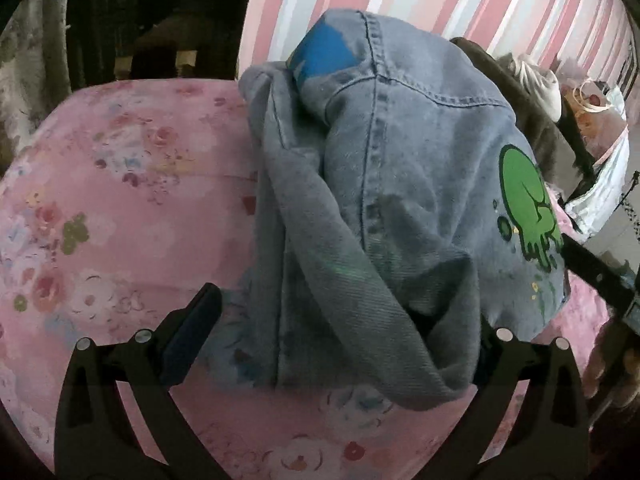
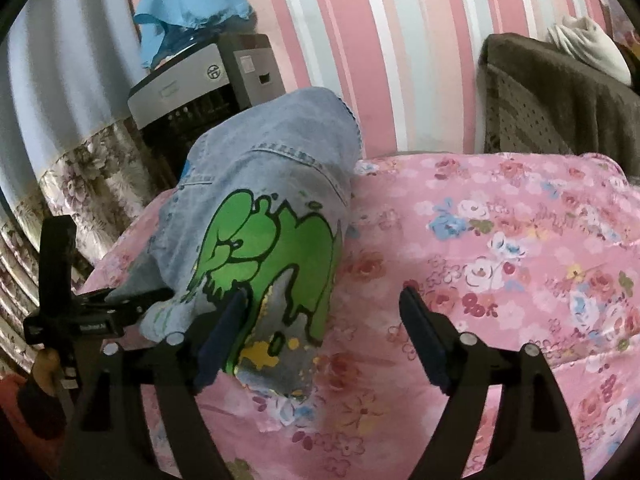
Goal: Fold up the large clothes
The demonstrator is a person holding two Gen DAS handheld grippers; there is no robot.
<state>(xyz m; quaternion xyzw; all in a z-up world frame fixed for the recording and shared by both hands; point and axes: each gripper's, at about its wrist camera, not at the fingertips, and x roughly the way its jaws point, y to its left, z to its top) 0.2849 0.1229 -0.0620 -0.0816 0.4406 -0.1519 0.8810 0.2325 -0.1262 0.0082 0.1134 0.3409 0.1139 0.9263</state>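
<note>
denim jacket (image 1: pixel 400 184), pale blue and bunched into a tall heap, sits on my pink floral bedspread (image 1: pixel 120 184), its folds draped down toward the camera. green cartoon print (image 1: pixel 528 208) shows on the right flank of the heap in the left wrist view; the same print (image 2: pixel 272 248) faces my right wrist view. my left gripper (image 1: pixel 340 320) has its fingers spread wide, one finger (image 1: pixel 192 332) bare over the bedspread and the other hidden under a hanging fold of the jacket, so it clamps nothing. my right gripper (image 2: pixel 324 332) is likewise released, fingers apart; its left finger (image 2: pixel 224 336) touches the printed lower edge of the jacket, while its right finger (image 2: pixel 424 340) hovers over bare bedspread. pink striped wall (image 2: pixel 360 40) stands behind the bed; a grey appliance (image 2: pixel 208 80) topped with a blue cloth (image 2: pixel 188 4) stands behind the jacket, and a brown blanket (image 2: pixel 560 100) lies at the far right.
</note>
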